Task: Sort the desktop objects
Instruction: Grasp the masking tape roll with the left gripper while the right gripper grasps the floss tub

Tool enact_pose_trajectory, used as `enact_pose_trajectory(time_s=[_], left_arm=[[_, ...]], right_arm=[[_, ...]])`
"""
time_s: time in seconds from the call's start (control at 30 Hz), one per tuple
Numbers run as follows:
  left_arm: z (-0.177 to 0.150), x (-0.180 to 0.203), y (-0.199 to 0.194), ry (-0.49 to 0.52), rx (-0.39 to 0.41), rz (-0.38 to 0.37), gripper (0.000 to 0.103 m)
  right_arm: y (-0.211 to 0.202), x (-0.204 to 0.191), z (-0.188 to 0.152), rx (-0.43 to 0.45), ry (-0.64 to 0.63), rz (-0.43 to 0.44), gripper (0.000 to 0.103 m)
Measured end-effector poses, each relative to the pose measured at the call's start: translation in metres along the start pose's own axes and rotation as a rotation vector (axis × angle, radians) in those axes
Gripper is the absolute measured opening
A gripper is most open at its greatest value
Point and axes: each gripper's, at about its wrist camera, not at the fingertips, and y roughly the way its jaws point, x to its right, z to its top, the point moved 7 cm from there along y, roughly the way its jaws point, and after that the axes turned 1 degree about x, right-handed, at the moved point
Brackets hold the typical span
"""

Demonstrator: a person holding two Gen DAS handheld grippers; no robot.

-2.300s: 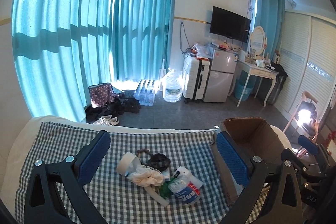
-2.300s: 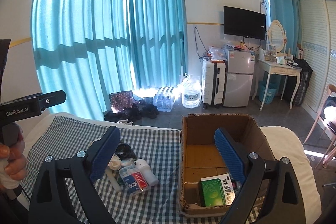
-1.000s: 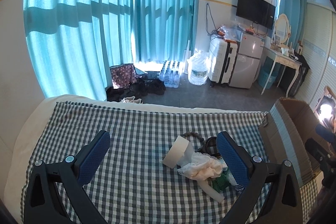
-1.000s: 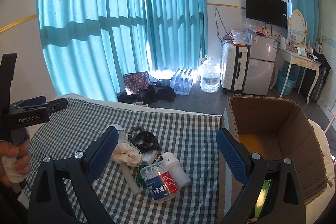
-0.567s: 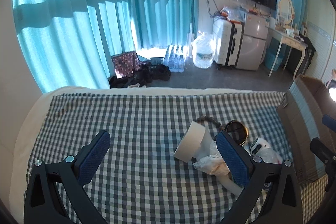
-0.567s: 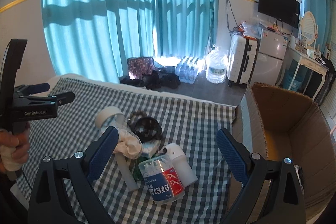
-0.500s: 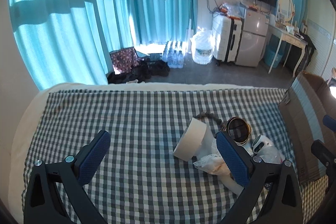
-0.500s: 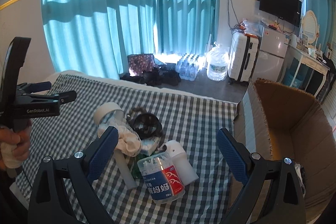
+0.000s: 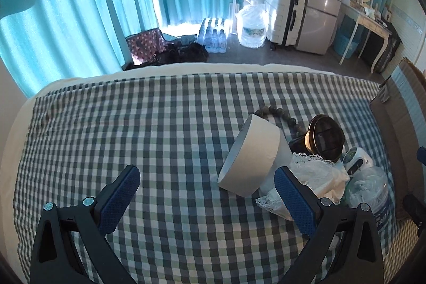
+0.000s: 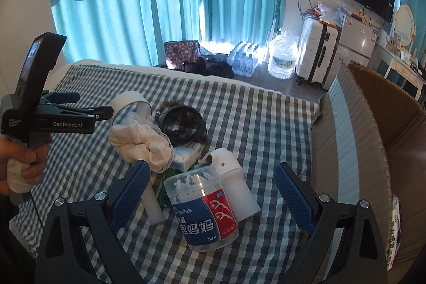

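On the checked cloth [image 10: 266, 124] a clear floss-pick jar [image 10: 203, 206] is seen lying between the wide-open, empty fingers of the right gripper [image 10: 211, 190] — a white cloth [image 10: 141, 141] and white bottle [image 10: 237, 188] touch it. Beside the pile, the left gripper [image 9: 206, 193] is held wide open and empty — the cardboard box [image 10: 372, 140] stands to the right.

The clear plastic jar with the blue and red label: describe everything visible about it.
The clear plastic jar with the blue and red label stands upright on the checked cloth, holding white floss picks. Its lid is clear; the label carries white characters. It sits between the open right gripper's fingers, untouched, with the white dispenser bottle lying against its far side.
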Motion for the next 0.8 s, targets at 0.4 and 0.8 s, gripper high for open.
enact_pose_trajectory(time_s=[0.4, 0.8], left_arm=[[-0.008, 0.006, 0.042, -0.048, -0.038, -0.046, 0.103], [0.001, 0.042, 0.029, 0.081, 0.043, -0.114, 0.035]], right_arm=[[0.035, 0.006, -0.023, -0.092, 0.030, 0.030, 0.095], [0.045, -0.006, -0.032, -0.131, -0.027, 0.030, 0.095]])
